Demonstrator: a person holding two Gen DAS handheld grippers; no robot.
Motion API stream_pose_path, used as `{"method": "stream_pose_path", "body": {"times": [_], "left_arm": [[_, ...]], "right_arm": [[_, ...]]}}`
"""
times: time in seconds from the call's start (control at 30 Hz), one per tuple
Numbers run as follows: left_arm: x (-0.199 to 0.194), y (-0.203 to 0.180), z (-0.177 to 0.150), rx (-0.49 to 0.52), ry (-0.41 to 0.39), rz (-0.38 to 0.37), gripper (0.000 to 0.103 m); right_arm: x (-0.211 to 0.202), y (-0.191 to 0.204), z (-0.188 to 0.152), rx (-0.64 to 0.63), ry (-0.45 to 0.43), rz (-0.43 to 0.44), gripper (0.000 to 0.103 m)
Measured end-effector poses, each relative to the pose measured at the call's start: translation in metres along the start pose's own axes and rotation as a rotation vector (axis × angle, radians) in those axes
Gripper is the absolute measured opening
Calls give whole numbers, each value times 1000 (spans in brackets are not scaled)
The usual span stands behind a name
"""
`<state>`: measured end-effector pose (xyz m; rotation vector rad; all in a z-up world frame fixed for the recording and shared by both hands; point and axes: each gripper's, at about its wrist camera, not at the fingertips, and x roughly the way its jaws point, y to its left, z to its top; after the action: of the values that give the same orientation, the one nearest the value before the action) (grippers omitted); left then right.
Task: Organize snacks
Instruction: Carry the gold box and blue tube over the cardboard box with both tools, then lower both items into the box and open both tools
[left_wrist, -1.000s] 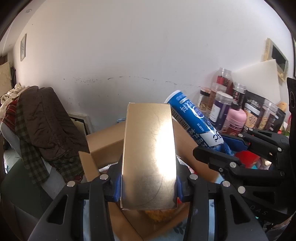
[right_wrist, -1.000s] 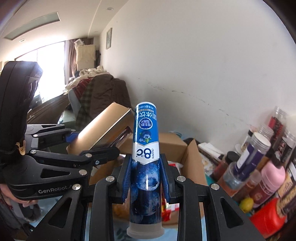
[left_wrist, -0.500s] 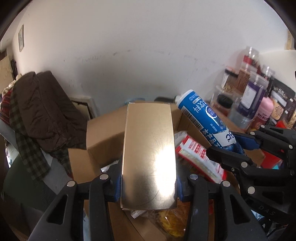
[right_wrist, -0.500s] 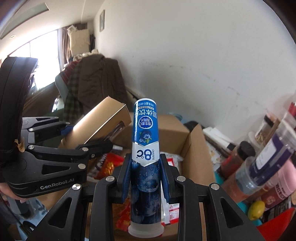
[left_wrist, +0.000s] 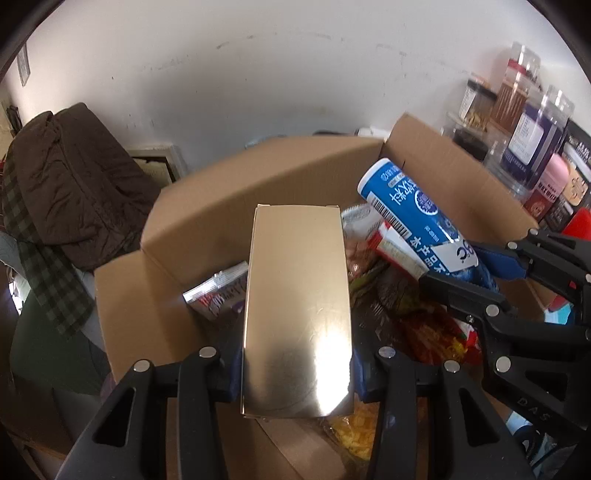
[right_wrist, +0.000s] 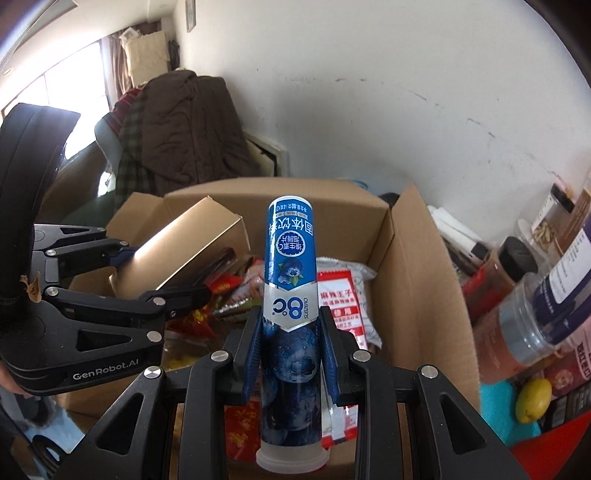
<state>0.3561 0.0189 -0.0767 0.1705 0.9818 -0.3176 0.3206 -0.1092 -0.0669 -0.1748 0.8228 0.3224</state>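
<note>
While both loads hang over cardboard box (left_wrist: 258, 173) at frame centre: left gripper (left_wrist: 295, 365) clamps gold carton (left_wrist: 297, 306); right gripper (right_wrist: 291, 354) clamps blue tube (right_wrist: 291, 280). Lower each into free gap among snack packets (right_wrist: 343, 295), release one at a time.

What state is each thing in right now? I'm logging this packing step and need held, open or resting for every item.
Left gripper: shut on the gold box.
Gold box: held above the carton, tilted forward.
Right gripper: shut on the blue tube.
Blue tube: held, cap end toward the camera.
Cardboard carton: open, flaps up.
Snack packets: lying loose inside the carton.
Jars: capped, beside the carton.
</note>
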Motion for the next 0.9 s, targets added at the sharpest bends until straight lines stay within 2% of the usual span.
{"method": "stream_pose_path", "body": {"times": [0.43, 0.67, 0.73, 0.83, 0.9], "left_arm": [[12, -14, 5, 38, 64, 46, 46], [16, -13, 7, 36, 99, 82, 48], [14, -14, 6, 40, 88, 108, 53], [5, -15, 6, 44, 50, 144, 68], [1, -15, 7, 44, 32, 164, 74]], "right_arm": [[24, -2, 3, 13, 90, -26, 28], [24, 0, 0, 4, 104, -40, 30], [26, 3, 3, 5, 107, -53, 37], [24, 3, 2, 2, 102, -71, 40], [21, 2, 1, 1, 98, -87, 49]]}}
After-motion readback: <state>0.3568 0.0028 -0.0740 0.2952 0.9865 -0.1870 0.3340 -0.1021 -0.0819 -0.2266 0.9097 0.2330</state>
